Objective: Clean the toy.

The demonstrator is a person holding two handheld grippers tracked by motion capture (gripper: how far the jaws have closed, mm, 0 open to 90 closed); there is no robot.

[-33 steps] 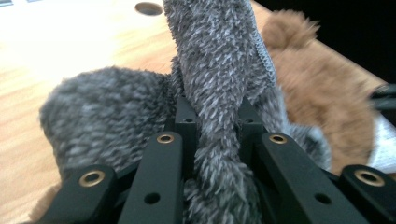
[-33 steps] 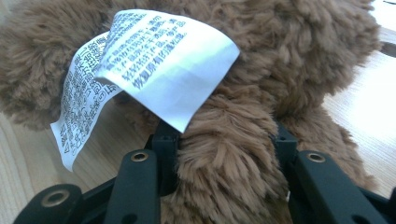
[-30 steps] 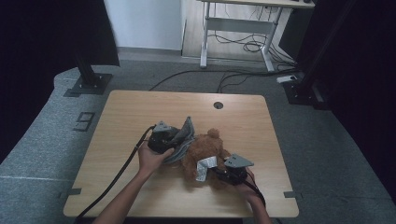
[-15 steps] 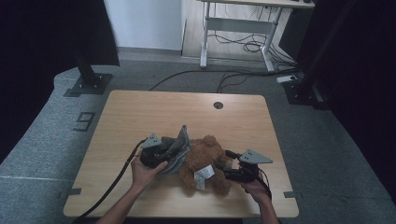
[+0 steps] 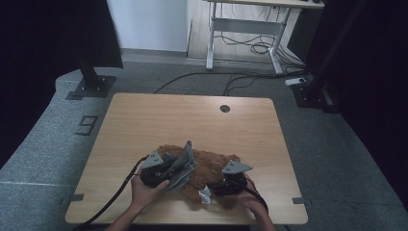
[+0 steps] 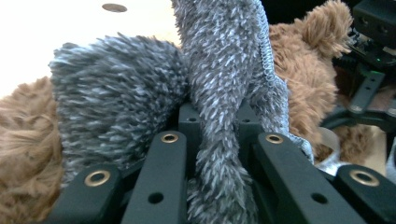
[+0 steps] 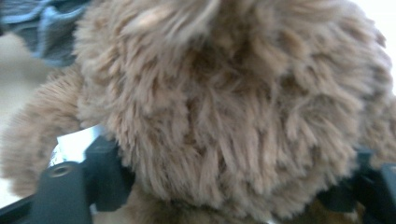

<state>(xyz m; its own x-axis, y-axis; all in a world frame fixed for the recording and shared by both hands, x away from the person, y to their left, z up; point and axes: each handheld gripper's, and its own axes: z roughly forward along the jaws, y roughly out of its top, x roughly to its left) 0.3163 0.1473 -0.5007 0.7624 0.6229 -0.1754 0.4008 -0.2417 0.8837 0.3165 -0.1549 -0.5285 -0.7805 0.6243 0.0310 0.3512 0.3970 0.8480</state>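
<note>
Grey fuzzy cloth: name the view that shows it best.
The left gripper view: the grey fuzzy cloth stands close up, pinched between shut tongs. The high view shows it small against the brown plush toy; the right gripper view catches a blurred corner.

A light wooden table (image 5: 144, 120) with rounded corners is seen standing on grey carpet (image 5: 43, 144); a small round grommet hole (image 5: 224, 108) is set near its far edge. A figure nine (image 5: 86, 125) is marked on the carpet just left of the table. Black stand bases (image 5: 91, 87) are placed at the far left and far right. Beyond, a white desk frame (image 5: 245, 29) is seen, with loose cables (image 5: 250, 48) lying beneath it.
</note>
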